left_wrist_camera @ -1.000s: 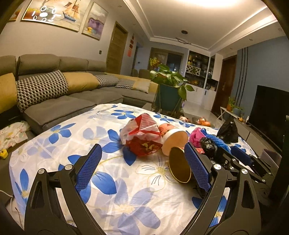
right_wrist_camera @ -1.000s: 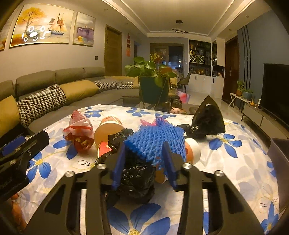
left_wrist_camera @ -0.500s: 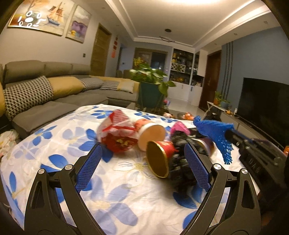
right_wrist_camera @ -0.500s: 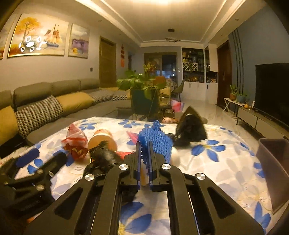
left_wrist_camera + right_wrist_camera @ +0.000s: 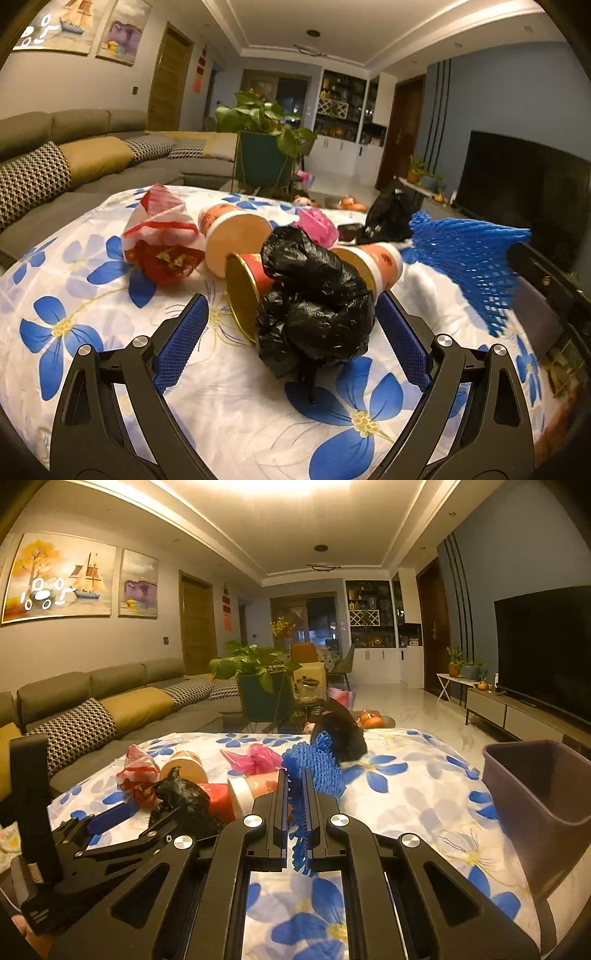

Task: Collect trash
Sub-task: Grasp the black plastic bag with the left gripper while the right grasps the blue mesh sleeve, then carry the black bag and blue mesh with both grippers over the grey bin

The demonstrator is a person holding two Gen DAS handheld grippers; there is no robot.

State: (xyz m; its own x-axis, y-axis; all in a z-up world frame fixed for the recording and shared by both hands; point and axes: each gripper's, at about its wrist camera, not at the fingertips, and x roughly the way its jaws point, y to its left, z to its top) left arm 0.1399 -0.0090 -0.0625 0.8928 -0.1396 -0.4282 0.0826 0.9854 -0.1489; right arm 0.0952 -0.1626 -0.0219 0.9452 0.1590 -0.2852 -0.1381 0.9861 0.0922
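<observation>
Jaws of the right gripper (image 5: 295,794) pinched blue foam fruit netting (image 5: 314,771) above the flower-print tablecloth (image 5: 406,794). Left gripper (image 5: 291,325) stood wide apart around a crumpled black plastic bag (image 5: 314,302), not touching it.

Each camera looks forward along its own tool, tilted slightly down, close over the worktop with the blue-flowered white cloth (image 5: 110,295). Both views share the crumpled black plastic bag (image 5: 314,306) and the blue foam net (image 5: 314,771).
</observation>
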